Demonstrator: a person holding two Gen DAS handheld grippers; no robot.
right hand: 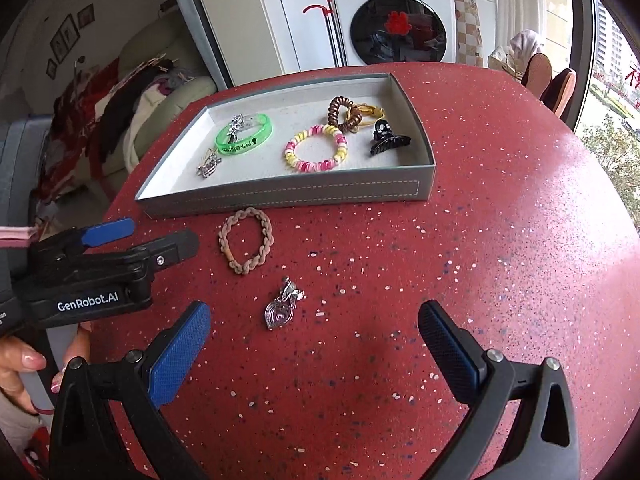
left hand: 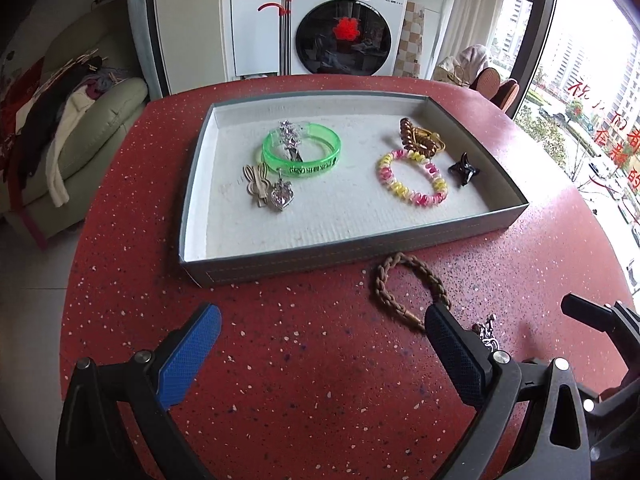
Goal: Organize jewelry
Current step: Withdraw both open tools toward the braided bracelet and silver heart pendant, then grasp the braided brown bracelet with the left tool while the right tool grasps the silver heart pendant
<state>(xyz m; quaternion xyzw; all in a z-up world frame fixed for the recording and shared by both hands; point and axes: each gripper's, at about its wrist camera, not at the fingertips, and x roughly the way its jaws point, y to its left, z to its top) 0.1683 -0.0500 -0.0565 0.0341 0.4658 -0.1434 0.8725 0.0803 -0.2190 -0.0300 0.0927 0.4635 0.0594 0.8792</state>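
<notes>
A grey tray (left hand: 352,252) (right hand: 288,200) with a white lining sits on the red speckled table. Inside lie a green bangle (left hand: 302,154) (right hand: 245,136), a pink-yellow spiral band (left hand: 412,178) (right hand: 316,152), a brown spiral tie (left hand: 416,138) (right hand: 344,114), a black claw clip (left hand: 464,169) (right hand: 388,138) and silver clips (left hand: 280,198). On the table in front lie a brown braided band (left hand: 410,284) (right hand: 246,246) and a silver heart clip (right hand: 282,308) (left hand: 486,332). My left gripper (left hand: 324,332) (right hand: 160,236) is open near the braided band. My right gripper (right hand: 314,330) is open, empty, just short of the heart clip.
A washing machine (left hand: 344,20) stands behind the table, a sofa with piled clothes (left hand: 76,120) to the left, and a window (left hand: 592,100) to the right. A hand (right hand: 24,364) holds the left gripper's handle. Bare table surface spreads right of the tray.
</notes>
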